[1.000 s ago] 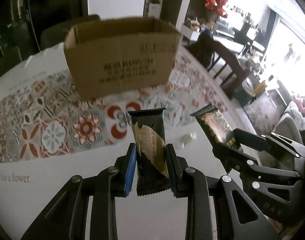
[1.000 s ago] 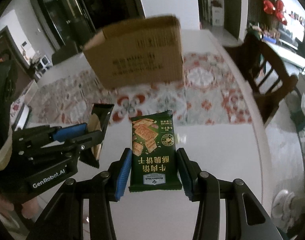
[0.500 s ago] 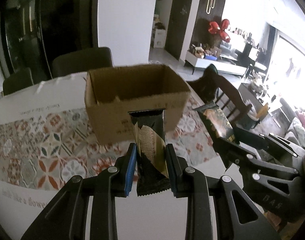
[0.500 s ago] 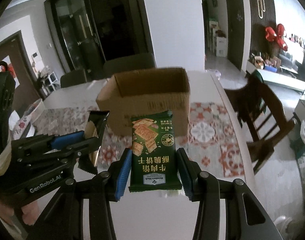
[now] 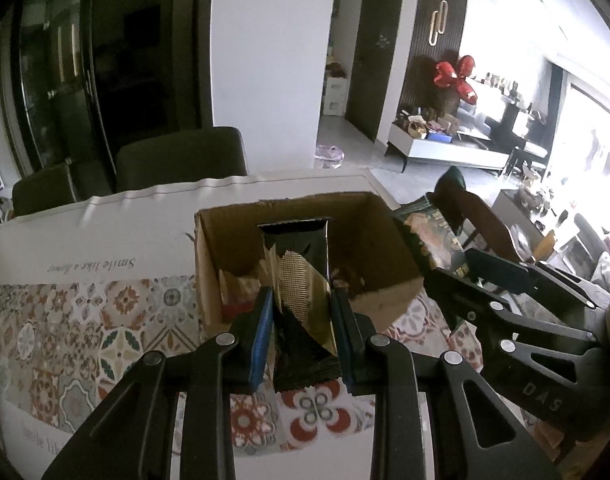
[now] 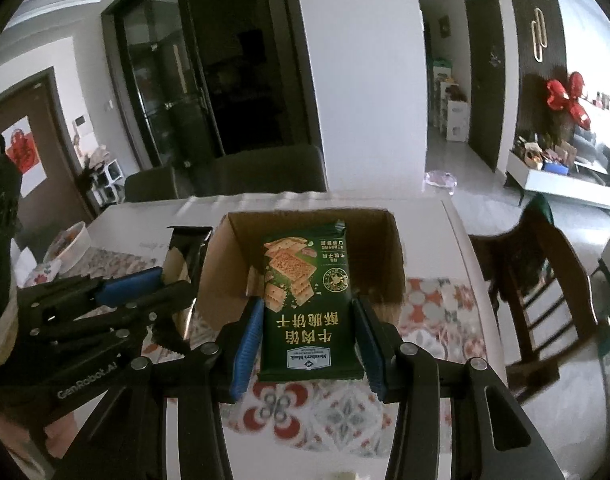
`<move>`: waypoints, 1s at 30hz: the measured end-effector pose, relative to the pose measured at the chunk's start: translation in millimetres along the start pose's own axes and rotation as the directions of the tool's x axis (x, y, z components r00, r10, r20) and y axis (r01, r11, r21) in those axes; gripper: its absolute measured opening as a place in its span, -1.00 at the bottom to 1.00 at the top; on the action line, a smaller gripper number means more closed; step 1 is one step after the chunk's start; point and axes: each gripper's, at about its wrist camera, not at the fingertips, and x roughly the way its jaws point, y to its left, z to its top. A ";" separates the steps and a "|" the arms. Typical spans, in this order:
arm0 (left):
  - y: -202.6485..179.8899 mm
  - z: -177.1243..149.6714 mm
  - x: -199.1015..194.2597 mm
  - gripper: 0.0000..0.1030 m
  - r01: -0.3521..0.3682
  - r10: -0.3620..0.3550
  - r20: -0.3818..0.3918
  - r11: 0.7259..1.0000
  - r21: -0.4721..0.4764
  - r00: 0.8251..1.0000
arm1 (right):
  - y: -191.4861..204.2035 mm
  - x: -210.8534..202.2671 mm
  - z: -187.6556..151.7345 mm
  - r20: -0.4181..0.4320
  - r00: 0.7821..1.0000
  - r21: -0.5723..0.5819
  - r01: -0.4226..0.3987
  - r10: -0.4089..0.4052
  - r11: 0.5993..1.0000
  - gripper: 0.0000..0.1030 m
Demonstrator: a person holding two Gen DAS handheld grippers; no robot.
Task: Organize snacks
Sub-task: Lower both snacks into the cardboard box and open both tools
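Note:
My left gripper [image 5: 301, 300] is shut on a black and gold snack packet [image 5: 301, 276] and holds it over the near wall of an open cardboard box [image 5: 385, 300]. My right gripper [image 6: 309, 308] is shut on a green cracker packet [image 6: 309, 312] and holds it over the same box [image 6: 381, 248]. In the left wrist view the right gripper [image 5: 449, 264] with its green packet [image 5: 429, 232] is at the box's right side. In the right wrist view the left gripper [image 6: 173, 280] with its dark packet [image 6: 185, 252] is at the box's left side. Some packets lie inside the box.
The box stands on a patterned table mat [image 5: 65, 328] on a white table [image 6: 461, 232]. Dark chairs [image 5: 181, 156] stand behind the table and a wooden chair [image 6: 545, 280] at its right. A white bowl [image 6: 69, 244] sits at the far left.
Both grippers have risen and moved forward with their packets, from low in front of the box to above its near edge, so I see into the box.

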 end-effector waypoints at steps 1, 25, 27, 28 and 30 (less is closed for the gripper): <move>1.6 3.9 4.6 -0.44 0.001 -0.001 -0.004 1.000 0.000 1.000 | -0.5 2.7 3.0 0.001 1.000 -0.005 0.001 -0.001 1.000 -0.10; 18.6 22.6 41.3 0.12 -0.070 0.071 -0.033 0.997 0.031 0.997 | -25.2 58.6 34.7 -0.052 0.990 0.044 0.130 -0.128 0.990 0.23; 15.8 15.2 26.7 0.12 -0.068 0.068 -0.013 0.997 0.035 0.998 | -21.2 44.7 26.4 -0.050 0.991 0.040 0.125 -0.123 0.991 0.23; 14.6 11.4 19.9 0.12 -0.065 0.065 -0.006 0.997 0.039 0.998 | -19.2 40.5 24.8 -0.049 0.991 0.037 0.124 -0.122 0.992 0.23; 11.5 2.2 3.4 0.12 -0.056 0.056 0.012 0.998 0.043 0.998 | -14.3 25.8 15.7 -0.038 0.992 0.031 0.120 -0.119 0.992 0.23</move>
